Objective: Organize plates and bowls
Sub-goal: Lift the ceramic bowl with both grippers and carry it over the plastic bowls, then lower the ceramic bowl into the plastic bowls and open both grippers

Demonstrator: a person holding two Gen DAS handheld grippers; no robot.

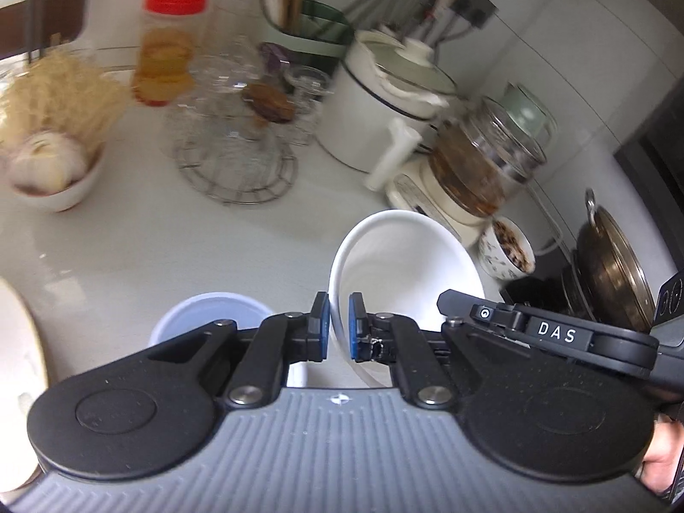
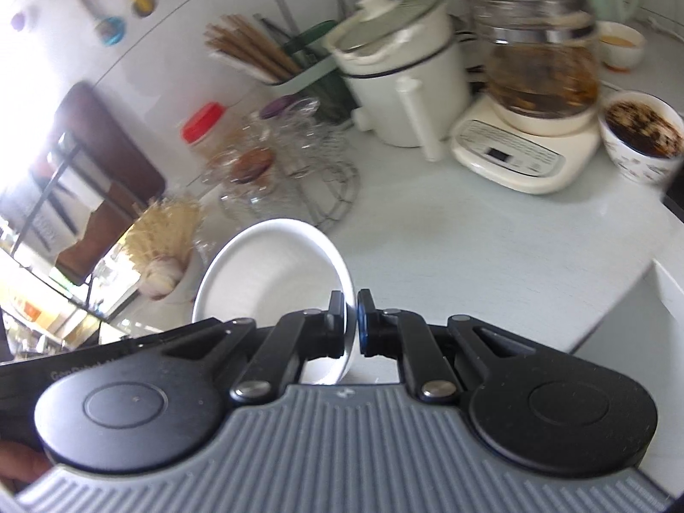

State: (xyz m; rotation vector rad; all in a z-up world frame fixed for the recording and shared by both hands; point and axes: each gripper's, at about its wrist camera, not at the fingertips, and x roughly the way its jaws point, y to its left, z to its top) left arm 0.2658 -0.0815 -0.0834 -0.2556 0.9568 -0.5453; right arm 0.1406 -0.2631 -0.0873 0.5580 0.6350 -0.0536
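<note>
Left wrist view: left gripper [image 1: 340, 327] pinched on rim of white round ceramic bowl [image 1: 406, 265], bowl tilted, lifted off white tabletop [image 1: 171, 235].
Right wrist view: right gripper [image 2: 351, 325] clamped on opposite rim of same bowl [image 2: 265, 273].
Reason for hold: probably two-sided grip to steady the carry.
Below-left of left gripper: pale blue round bowl [image 1: 213, 312], likely nesting target.
Open room: bare tabletop ahead; wire trivet [image 1: 235, 171] and cream kettle base [image 2: 526, 154] beyond.

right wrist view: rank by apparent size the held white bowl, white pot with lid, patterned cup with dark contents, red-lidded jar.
1. white bowl, gripped at the rim by the right gripper; nearness to the lens inflates it.
2. white pot, close to the bowl in frame area, so this order is unsure.
3. patterned cup.
4. red-lidded jar.
</note>
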